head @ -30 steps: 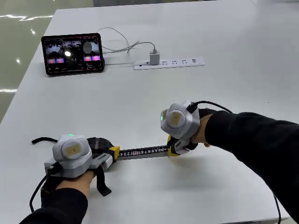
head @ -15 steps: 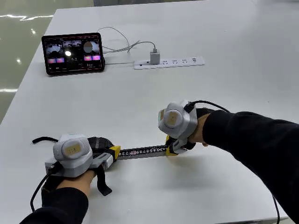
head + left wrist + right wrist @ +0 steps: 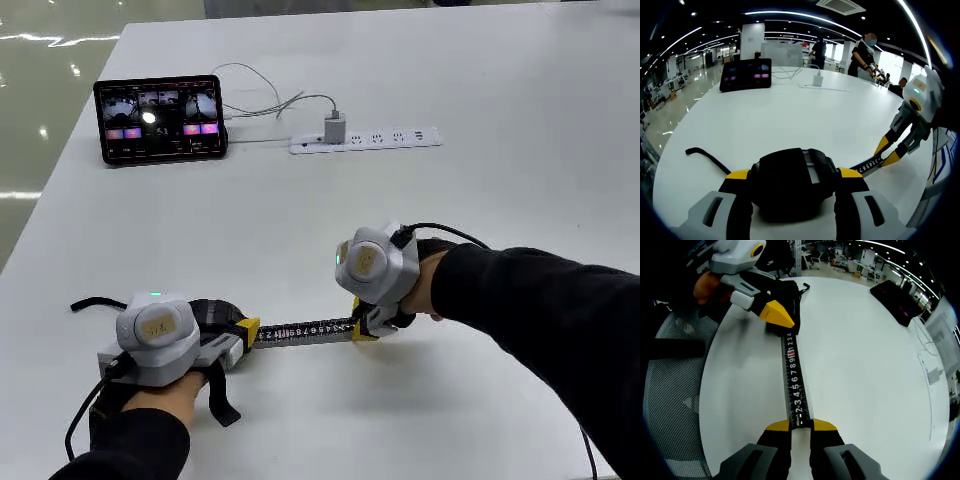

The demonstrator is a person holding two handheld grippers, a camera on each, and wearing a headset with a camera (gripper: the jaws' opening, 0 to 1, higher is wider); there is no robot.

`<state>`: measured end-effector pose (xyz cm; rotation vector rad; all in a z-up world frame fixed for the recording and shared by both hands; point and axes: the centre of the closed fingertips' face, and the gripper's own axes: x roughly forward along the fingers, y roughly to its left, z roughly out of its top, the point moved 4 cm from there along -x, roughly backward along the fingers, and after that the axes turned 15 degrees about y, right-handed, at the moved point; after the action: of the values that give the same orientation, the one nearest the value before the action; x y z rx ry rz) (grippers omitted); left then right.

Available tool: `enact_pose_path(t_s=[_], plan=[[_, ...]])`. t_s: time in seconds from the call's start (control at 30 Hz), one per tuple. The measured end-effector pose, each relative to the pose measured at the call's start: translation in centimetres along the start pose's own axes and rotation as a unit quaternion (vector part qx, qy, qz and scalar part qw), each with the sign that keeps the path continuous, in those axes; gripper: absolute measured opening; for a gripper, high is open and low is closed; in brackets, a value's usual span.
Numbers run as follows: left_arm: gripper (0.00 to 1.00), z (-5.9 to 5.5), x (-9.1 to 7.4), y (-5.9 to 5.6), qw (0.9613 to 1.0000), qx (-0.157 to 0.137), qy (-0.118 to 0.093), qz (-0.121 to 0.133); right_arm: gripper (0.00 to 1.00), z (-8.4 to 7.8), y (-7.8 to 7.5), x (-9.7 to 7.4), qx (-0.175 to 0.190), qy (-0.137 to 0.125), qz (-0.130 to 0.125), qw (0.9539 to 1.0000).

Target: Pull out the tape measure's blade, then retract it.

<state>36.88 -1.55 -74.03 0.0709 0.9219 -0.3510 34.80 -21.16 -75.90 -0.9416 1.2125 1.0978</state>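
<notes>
Left gripper view puts the nearest things first: the left gripper (image 3: 794,174) has its two yellow-tipped jaws pressed against either side of the tape measure's black case (image 3: 785,192), which sits on the white table (image 3: 300,220) with its strap (image 3: 707,157) trailing off to one side. From the case the blade (image 3: 795,380) runs flat along the tabletop, numbers up, to the right gripper (image 3: 794,426), whose jaws are closed on the blade's free end. Only a short stretch is out, so the task looks to be somewhere in its pull or return.

Beyond the grippers lie a power strip (image 3: 380,138) with a white charger (image 3: 334,128) plugged into it, and furthest off a tablet (image 3: 161,118) propped with its screen lit.

The main risk, I judge, is the spring: if the right jaws slip off the thin blade end, the blade would snap back into the case uncontrolled (hard on the end hook). The rounded case could also squirm out of the left jaws under a strong pull, and lifting or twisting the blade off the table could kink it.

Count: one tape measure, two grippers, one power strip, one charger, one tablet.
</notes>
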Motion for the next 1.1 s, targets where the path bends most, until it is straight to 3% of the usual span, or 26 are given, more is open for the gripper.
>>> enact_pose_path(t_s=[1.1], plan=[[0.61, 0.0, 0.0, 0.0, 1.0000, -0.001, 0.002, -0.002, 0.09, 1.2, 0.1, 0.1, 0.004, -0.004, -0.001, 1.0000]])
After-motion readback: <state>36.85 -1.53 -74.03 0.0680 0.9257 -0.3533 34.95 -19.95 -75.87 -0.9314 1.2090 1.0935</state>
